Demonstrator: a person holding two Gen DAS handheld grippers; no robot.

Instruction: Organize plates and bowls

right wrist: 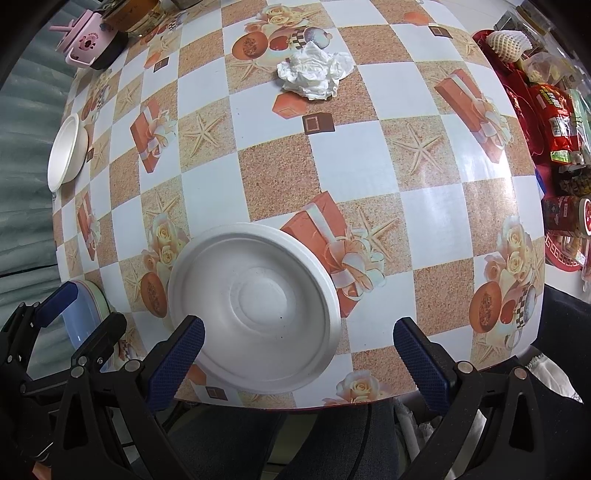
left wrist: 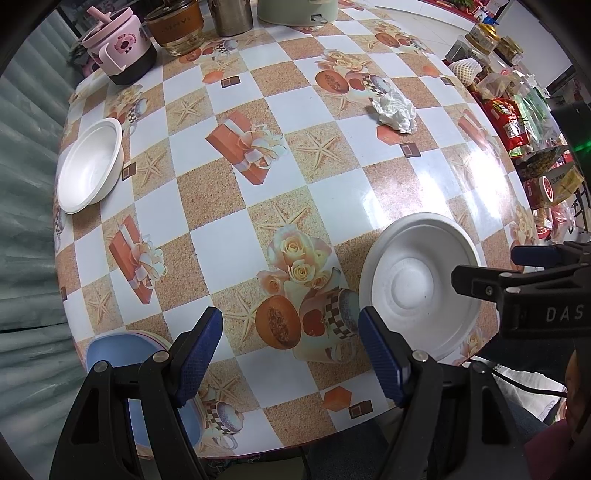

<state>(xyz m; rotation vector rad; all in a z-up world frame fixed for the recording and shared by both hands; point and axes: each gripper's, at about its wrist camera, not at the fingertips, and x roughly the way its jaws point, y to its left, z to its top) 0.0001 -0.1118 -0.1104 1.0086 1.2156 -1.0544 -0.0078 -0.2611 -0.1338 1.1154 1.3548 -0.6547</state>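
A white plate (left wrist: 421,284) lies flat near the table's front edge; it also shows in the right wrist view (right wrist: 255,314). A white bowl (left wrist: 90,166) sits at the far left edge, also in the right wrist view (right wrist: 66,153). A stack of blue and pastel bowls (left wrist: 110,354) sits at the front left corner, partly hidden by my left gripper, and shows in the right wrist view (right wrist: 86,314). My left gripper (left wrist: 291,354) is open and empty, left of the plate. My right gripper (right wrist: 299,354) is open and empty, its left finger over the plate's near rim.
A crumpled white tissue (left wrist: 395,110) lies mid-table, also in the right wrist view (right wrist: 314,72). A pink mug (left wrist: 118,48), a glass jar (left wrist: 175,26) and a pot stand at the back. Snack packets (right wrist: 554,122) crowd the right side. The checkered tablecloth (left wrist: 332,206) covers the table.
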